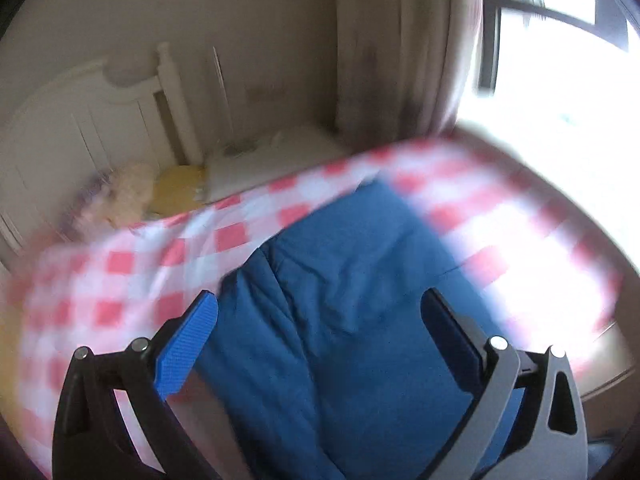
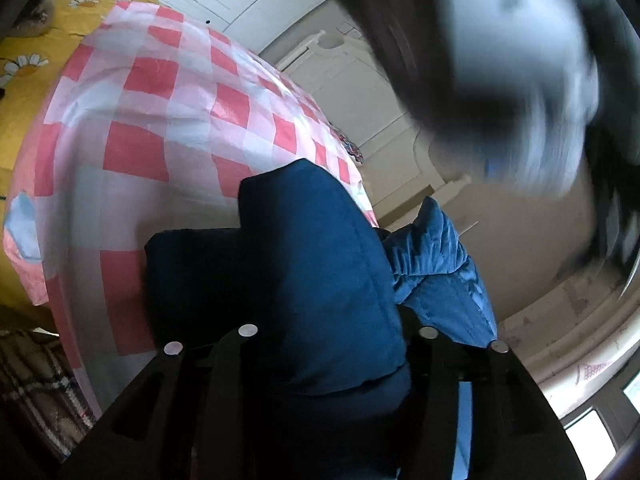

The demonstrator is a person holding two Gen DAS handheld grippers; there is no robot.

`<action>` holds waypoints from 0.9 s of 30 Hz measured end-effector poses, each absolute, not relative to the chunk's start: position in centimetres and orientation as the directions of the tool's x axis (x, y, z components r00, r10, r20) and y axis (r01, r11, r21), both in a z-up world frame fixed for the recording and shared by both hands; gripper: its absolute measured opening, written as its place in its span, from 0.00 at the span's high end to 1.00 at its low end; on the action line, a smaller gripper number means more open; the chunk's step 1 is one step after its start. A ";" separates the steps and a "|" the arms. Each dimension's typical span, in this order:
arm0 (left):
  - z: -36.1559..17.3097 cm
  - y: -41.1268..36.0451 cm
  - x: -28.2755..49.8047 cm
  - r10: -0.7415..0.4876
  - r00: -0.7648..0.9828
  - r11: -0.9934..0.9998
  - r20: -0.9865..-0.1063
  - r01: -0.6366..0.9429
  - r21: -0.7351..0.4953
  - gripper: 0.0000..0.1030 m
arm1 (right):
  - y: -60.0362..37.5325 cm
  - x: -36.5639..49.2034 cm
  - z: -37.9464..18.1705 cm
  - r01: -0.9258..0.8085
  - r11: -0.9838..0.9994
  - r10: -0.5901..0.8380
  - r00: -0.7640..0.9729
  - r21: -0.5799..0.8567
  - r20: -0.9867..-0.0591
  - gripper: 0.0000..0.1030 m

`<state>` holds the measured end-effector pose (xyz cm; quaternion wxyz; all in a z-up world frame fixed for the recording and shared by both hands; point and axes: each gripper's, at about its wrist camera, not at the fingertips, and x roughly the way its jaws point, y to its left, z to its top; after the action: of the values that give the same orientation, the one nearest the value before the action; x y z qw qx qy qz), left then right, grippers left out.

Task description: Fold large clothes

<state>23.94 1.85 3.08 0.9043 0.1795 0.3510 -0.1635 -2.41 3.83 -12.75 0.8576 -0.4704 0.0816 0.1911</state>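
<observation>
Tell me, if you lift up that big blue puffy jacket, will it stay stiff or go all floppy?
Probably floppy: the blue jacket already bends and bunches between the right gripper arms. It looks quilted and puffy, so likely light for its size. It may slide easily on the glossy checkered cloth.

One blue quilted padded garment point(image 1: 360, 280), bunched. One red-and-white checked plastic sheet point(image 1: 132, 276) beneath it. One yellow bedspread printed with white daisies point(image 2: 36, 64). One white panelled wooden headboard point(image 1: 80, 128). One cream curtain point(image 1: 396, 48). One window point(image 1: 560, 80). Two grippers: left gripper point(image 1: 320, 312), right gripper point(image 2: 336, 332).
</observation>
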 end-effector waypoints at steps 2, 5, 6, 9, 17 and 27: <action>-1.6 0.9 26.8 -0.082 0.712 0.851 -0.697 0.414 0.323 0.02 | 3.9 -2.8 -13.0 -0.395 0.474 0.255 0.917 -0.787 -0.307 0.47; -4.3 5.4 29.6 -0.260 0.625 0.918 -0.736 0.397 0.013 0.02 | 3.1 -3.7 -12.7 -0.417 0.471 0.292 0.905 -0.777 -0.309 0.37; -4.9 7.2 29.9 -0.263 0.630 0.939 -0.730 0.341 -0.043 0.02 | 2.5 -4.2 -12.2 -0.439 0.480 0.316 0.894 -0.759 -0.317 0.30; -6.1 9.5 29.0 -0.245 0.655 0.959 -0.714 0.273 -0.079 0.02 | -0.2 -5.3 -10.6 -0.593 0.521 0.427 0.804 -0.615 -0.414 0.17; -5.9 9.9 27.6 -0.154 0.719 0.977 -0.678 0.213 0.004 0.02 | -10.9 -2.9 -2.5 -0.605 0.790 0.545 0.768 -0.102 -0.335 0.25; -5.1 9.7 27.4 -0.126 0.696 0.975 -0.707 0.217 0.039 0.02 | -4.0 0.2 -8.1 -0.548 0.761 0.327 0.786 -0.347 -0.524 0.18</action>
<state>27.41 9.68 -5.06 0.9189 0.0599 0.3784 -0.0935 0.16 -4.01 -8.11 0.9117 -0.2488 0.2220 0.2400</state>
